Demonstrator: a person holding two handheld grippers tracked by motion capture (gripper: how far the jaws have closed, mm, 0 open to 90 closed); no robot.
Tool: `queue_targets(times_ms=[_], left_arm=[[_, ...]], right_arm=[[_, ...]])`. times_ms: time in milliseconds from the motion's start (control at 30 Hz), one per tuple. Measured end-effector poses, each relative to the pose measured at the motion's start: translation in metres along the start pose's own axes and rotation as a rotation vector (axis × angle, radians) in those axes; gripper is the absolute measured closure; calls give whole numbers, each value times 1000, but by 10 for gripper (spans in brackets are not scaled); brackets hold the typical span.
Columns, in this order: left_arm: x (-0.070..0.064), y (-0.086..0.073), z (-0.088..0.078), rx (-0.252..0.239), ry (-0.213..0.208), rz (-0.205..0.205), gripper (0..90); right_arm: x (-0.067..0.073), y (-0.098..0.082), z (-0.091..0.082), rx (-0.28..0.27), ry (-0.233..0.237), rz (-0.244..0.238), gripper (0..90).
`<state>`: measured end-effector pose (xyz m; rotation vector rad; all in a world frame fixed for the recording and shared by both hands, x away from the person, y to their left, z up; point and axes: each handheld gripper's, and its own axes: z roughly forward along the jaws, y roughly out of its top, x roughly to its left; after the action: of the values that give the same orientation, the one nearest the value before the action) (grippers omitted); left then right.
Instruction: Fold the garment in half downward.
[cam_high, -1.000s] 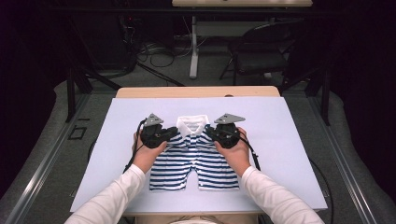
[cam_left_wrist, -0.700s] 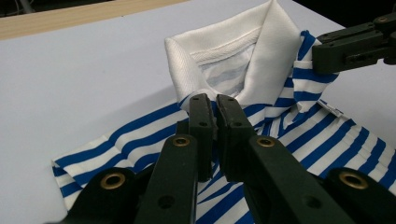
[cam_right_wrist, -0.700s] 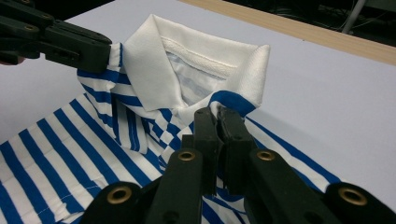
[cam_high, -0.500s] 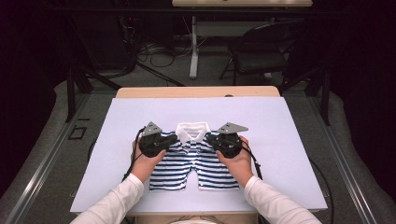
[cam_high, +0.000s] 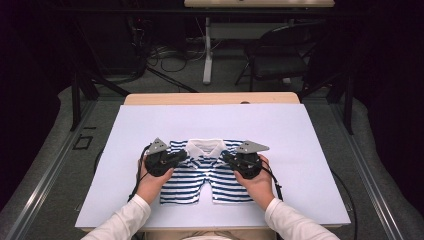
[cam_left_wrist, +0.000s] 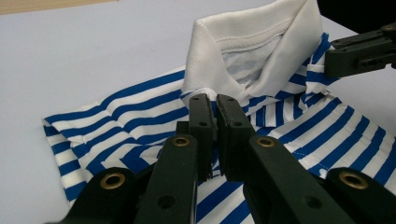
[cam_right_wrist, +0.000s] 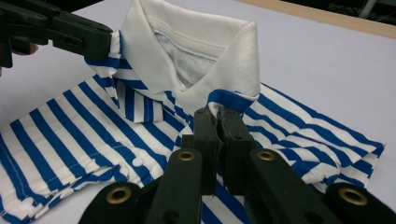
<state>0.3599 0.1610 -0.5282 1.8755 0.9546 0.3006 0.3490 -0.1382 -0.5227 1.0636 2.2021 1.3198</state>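
Wooden table (cam_high: 150, 98) carries a big white sheet (cam_high: 310, 150) that covers nearly all of its top; bare wood shows along the far edge. Beyond the table on the floor: a dark folding chair (cam_high: 280, 55), a white table leg (cam_high: 207, 55), loose cables (cam_high: 165, 52). On the sheet, nearer the person's edge and roughly centred left to right, lies a small blue-and-white striped polo shirt (cam_high: 200, 175), front up, white collar (cam_high: 206, 146) toward the far side, hem toward the person. Shirt is folded in: sleeves tucked over the body, lower part split into two flaps. Collar stands up and open in both gripper views (cam_left_wrist: 252, 51) (cam_right_wrist: 201, 51). Person's white-sleeved forearms come in from the bottom, one hand on each tool. Left gripper (cam_high: 184, 156) sits at the shirt's left shoulder just beside the collar, pointing inward; in its own view (cam_left_wrist: 217, 107) the jaws are closed together with striped fabric pinched at the tips, right below the collar's edge. Right gripper (cam_high: 226, 157) mirrors it at the right shoulder; in its own view (cam_right_wrist: 217, 116) the jaws are also closed, clamped on a fold of striped cloth where the blue band meets the collar. Both tools are low, at shirt level. A white button (cam_right_wrist: 137, 162) shows on the placket in the right gripper view. Each gripper view also catches the other tool's black jaws at the opposite shoulder.
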Motion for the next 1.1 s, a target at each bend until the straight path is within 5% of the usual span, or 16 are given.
queue_targets(times_ms=[1100], left_arm=[[-14,-32,-24,28,-40,-10,852]], right_arm=[[8,-30,-23,20,46,46,867]])
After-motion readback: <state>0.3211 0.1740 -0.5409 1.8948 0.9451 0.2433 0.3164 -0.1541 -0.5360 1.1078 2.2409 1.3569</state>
